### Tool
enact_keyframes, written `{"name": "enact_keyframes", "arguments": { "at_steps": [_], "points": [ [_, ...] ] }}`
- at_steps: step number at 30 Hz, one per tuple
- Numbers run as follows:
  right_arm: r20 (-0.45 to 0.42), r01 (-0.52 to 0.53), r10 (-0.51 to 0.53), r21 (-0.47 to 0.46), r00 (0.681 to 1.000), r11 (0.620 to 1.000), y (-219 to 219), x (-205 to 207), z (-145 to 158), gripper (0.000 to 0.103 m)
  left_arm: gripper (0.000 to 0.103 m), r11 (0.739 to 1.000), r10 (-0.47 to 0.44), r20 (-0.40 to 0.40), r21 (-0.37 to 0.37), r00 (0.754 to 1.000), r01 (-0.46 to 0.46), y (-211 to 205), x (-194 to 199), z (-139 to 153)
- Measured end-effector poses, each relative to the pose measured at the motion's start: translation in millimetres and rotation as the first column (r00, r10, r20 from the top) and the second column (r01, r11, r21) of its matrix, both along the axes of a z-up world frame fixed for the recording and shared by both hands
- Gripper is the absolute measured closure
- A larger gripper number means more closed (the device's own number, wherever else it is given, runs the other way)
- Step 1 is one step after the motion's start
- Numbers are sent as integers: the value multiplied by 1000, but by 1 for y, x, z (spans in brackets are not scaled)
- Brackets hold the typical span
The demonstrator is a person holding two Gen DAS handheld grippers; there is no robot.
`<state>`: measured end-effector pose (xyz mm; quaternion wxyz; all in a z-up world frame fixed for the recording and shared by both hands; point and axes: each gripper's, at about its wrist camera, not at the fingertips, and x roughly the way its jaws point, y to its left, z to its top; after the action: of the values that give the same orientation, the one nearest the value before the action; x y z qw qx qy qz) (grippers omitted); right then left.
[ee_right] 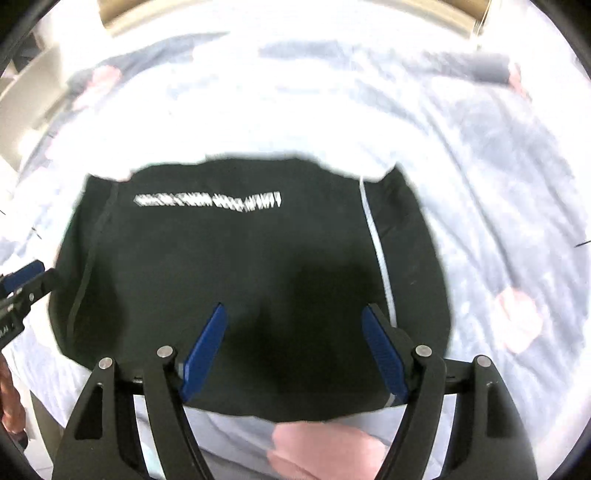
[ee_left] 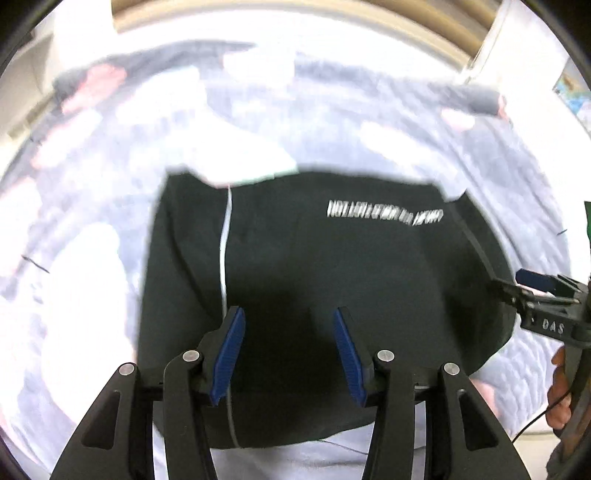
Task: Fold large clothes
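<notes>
A black garment (ee_left: 314, 280) with a white text line and a white stripe lies folded into a rough rectangle on a pale patterned bedspread (ee_left: 92, 221). It also shows in the right wrist view (ee_right: 240, 266). My left gripper (ee_left: 288, 317) is open and empty, hovering over the garment's near part. My right gripper (ee_right: 293, 314) is open and empty over the garment's near edge. The right gripper also shows at the right edge of the left wrist view (ee_left: 532, 291). The left gripper shows at the left edge of the right wrist view (ee_right: 26, 280).
The bedspread (ee_right: 480, 184) has grey and pink patches and spreads all around the garment. A wooden bed frame edge (ee_left: 295, 14) runs along the far side. The person's hand (ee_left: 561, 391) shows at the right edge.
</notes>
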<state>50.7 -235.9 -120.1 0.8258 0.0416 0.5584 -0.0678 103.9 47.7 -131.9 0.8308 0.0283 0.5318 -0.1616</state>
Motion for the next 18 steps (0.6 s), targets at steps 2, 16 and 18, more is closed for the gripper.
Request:
{"name": "enact_keyframes", "arguments": {
  "at_steps": [2, 16, 18],
  "points": [
    [45, -3, 4, -26, 999, 1000, 7, -3, 29, 24, 52, 1000, 7, 54, -15, 998, -6, -1, -4, 34],
    [241, 33, -3, -121, 971, 992, 23, -65, 165, 23, 36, 998, 52, 283, -40, 958, -42, -32, -73, 177],
    [245, 30, 0, -116, 969, 993, 18, -70, 171, 23, 35, 998, 59, 294, -22, 954, -55, -41, -81, 184]
  ]
}}
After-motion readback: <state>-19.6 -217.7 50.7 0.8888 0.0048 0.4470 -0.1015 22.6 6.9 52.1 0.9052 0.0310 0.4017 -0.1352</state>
